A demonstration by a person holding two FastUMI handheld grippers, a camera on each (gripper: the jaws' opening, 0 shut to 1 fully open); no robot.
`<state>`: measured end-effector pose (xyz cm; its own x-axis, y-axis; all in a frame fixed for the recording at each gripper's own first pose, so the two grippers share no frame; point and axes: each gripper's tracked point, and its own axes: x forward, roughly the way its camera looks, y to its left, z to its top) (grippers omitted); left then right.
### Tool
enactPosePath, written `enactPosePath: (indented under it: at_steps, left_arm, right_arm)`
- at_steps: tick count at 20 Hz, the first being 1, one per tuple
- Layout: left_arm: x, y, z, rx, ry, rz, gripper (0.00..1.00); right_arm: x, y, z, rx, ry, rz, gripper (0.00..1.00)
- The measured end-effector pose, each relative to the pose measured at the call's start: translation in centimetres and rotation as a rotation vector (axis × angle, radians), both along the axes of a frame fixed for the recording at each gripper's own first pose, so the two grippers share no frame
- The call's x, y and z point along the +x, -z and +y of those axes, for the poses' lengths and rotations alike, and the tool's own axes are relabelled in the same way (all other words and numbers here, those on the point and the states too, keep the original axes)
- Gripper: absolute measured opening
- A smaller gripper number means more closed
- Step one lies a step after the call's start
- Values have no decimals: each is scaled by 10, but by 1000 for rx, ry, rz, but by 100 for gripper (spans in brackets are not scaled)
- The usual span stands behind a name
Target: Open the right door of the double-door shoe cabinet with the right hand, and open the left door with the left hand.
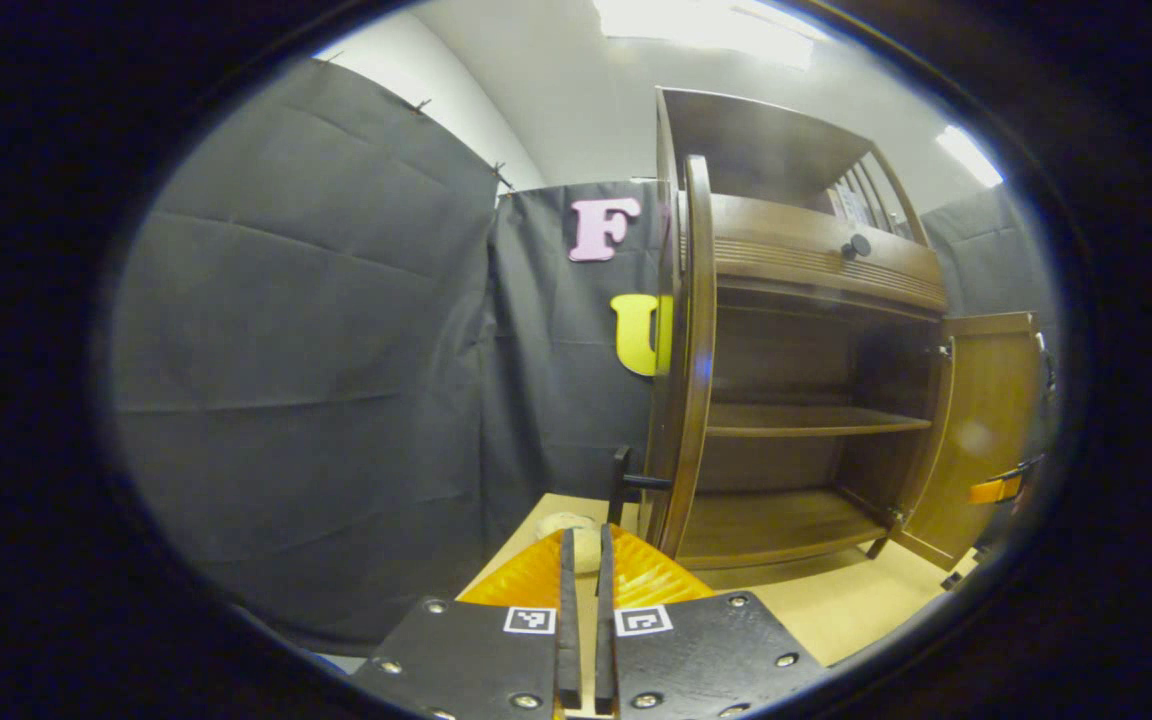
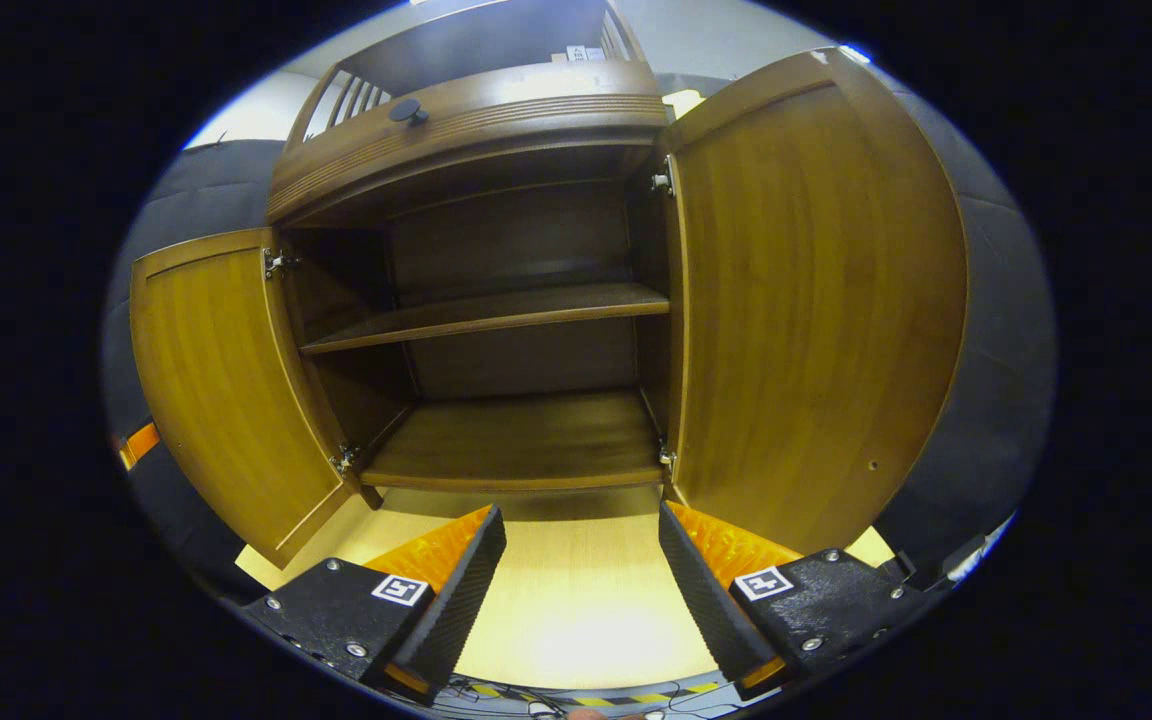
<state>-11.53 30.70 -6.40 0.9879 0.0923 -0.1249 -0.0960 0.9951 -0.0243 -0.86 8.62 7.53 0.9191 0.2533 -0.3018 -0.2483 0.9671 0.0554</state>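
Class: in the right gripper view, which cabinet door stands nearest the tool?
The right door: it looms large beside the right tool. The left door stands farther off.

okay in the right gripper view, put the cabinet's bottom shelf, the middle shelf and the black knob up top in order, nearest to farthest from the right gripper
1. Bottom shelf: just beyond the right gripper, low in the open cabinet.
2. Middle shelf: above it, midway up the inside.
3. Black knob: farthest, on the drawer front at the top, toward the left.
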Motion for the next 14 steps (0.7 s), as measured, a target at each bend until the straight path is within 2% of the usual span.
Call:
enactPosePath:
  at_steps: [2,3,5,6,8,10,12,14]
  left_arm:
    - [-37,-15,-14,5,-33,-17,13]
    - [-48,-23,-23,2,-43,-23,6]
    - [-59,-39,-41,-14,-80,-34,14]
    - [-64,-48,-53,-30,-85,-40,26]
    - [-70,-66,-82,-61,-76,-68,50]
    - [-72,-74,-108,-74,-67,-81,75]
    - [-73,-81,-117,-49,-108,-93,99]
    - [-76,-93,-145,-32,-90,-119,100]
  right_arm:
    - [1,-6,-6,-6,-8,-29,92]
    - [3,-9,-11,-9,-11,-43,92]
    - [2,-17,-17,-17,-26,-74,92]
    - [2,-22,-22,-18,-25,-90,95]
    - [4,-33,-29,-7,-18,-141,92]
    - [5,-39,-33,6,-29,-163,95]
    - [-1,-48,-34,23,-60,-181,95]
    - [-1,-53,-38,28,-78,-205,95]
